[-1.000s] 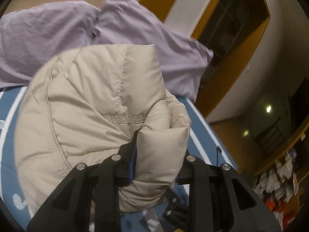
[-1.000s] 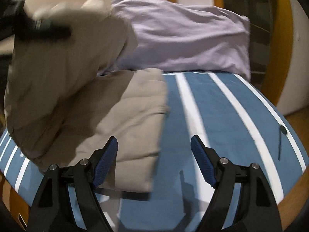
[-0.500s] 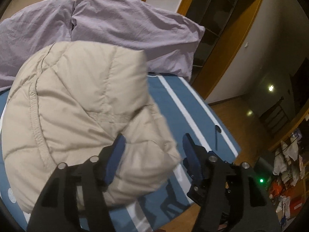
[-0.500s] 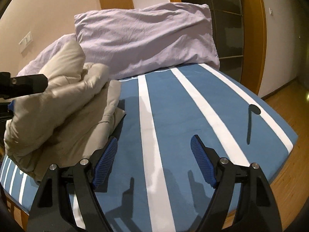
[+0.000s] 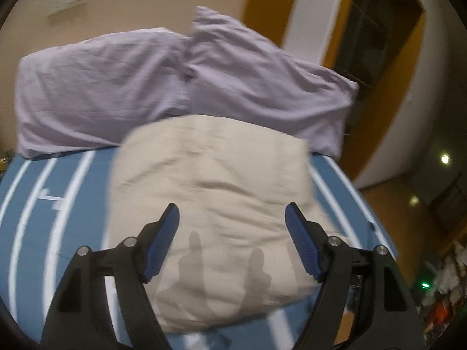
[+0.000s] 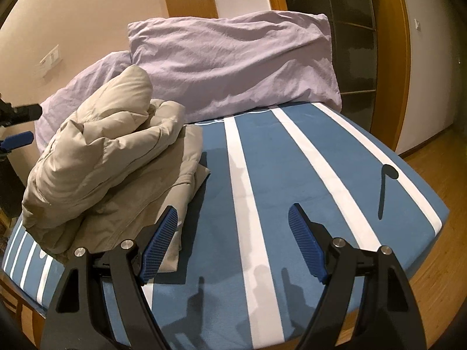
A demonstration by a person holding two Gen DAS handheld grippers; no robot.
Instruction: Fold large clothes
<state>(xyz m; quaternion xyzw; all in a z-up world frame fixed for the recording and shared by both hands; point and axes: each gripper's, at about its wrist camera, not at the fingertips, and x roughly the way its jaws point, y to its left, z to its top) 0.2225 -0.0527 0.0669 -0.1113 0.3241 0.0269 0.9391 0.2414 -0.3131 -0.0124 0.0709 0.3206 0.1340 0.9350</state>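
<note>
**Operator:** Tongs first: my left tongs (image 5: 232,239) are spread wide with nothing between the pads, hanging just over the puffy beige jacket (image 5: 210,204). My right tongs (image 6: 233,242) are just as wide and empty, over bare bedsheet beside the bundle.

**Spotter:** Take me biggest to smallest.

**Operator:** Blue bed (image 6: 292,180) with white stripes carries everything. Two lilac pillows (image 6: 233,64) lean at the head. The jacket sits on the bed's left part in the right view, touching the near pillow, already doubled into a stack. Its top layer (image 6: 96,134) humps up and leans rather than lying flat.

**Spotter:** So what makes this step go well?

**Operator:** My read: the fold is nearly done, but the padding wants to spring back. I'd press down flat on that hump, work the air out toward the edge, and keep the lower layer (image 6: 175,175) from sliding.

**Spotter:** Risk?

**Operator:** Top layer could topple toward the bed's edge.
</note>
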